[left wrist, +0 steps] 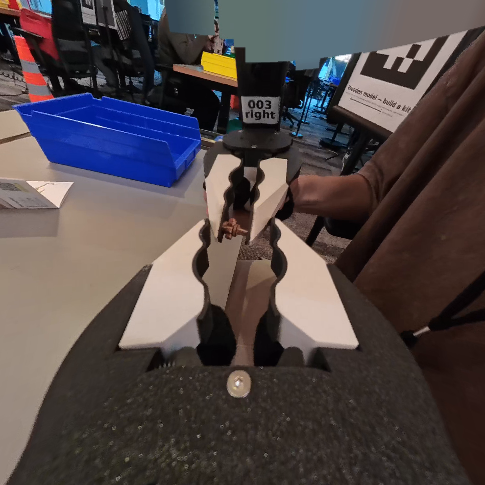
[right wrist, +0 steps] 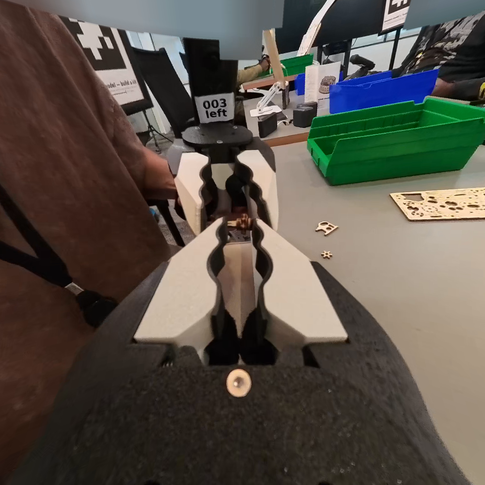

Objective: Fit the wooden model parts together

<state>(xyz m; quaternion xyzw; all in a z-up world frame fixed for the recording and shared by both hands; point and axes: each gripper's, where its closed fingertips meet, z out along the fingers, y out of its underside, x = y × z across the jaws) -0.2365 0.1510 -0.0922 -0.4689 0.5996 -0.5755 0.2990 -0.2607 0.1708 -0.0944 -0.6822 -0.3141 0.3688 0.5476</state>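
Two handheld grippers face each other tip to tip, just off the near edge of a pale grey table (right wrist: 367, 301), above a carpeted floor. The right gripper (left wrist: 232, 236) pinches a small wooden gear assembly (left wrist: 232, 231), a stack of toothed discs on a short peg, between its white fingertips. In the right wrist view the same piece (right wrist: 244, 221) sits between the right gripper's (right wrist: 240, 223) tips, with the left gripper (right wrist: 228, 210) directly behind it. The left gripper's (left wrist: 238, 228) jaws stand moderately apart; whether they touch the piece cannot be told.

On the table in the right wrist view lie a laser-cut wooden sheet (right wrist: 443, 204) with many pieces punched out, a small flat wooden part (right wrist: 326, 227) and a tiny wooden gear (right wrist: 326, 254), well apart from the grippers. A green plastic bin (right wrist: 393, 152) stands farther back, with a blue bin (right wrist: 380, 91) behind it. In the left wrist view another blue bin (left wrist: 112, 147) and a folded paper booklet (left wrist: 31, 193) rest on the table.

A person in a brown garment (left wrist: 420, 210) stands close beside both tools. The room is a busy workshop, with more tables, chairs, an orange cone (left wrist: 30, 70), a yellow bin (left wrist: 219, 64) and a sign board (left wrist: 388, 78) with a black and white marker.
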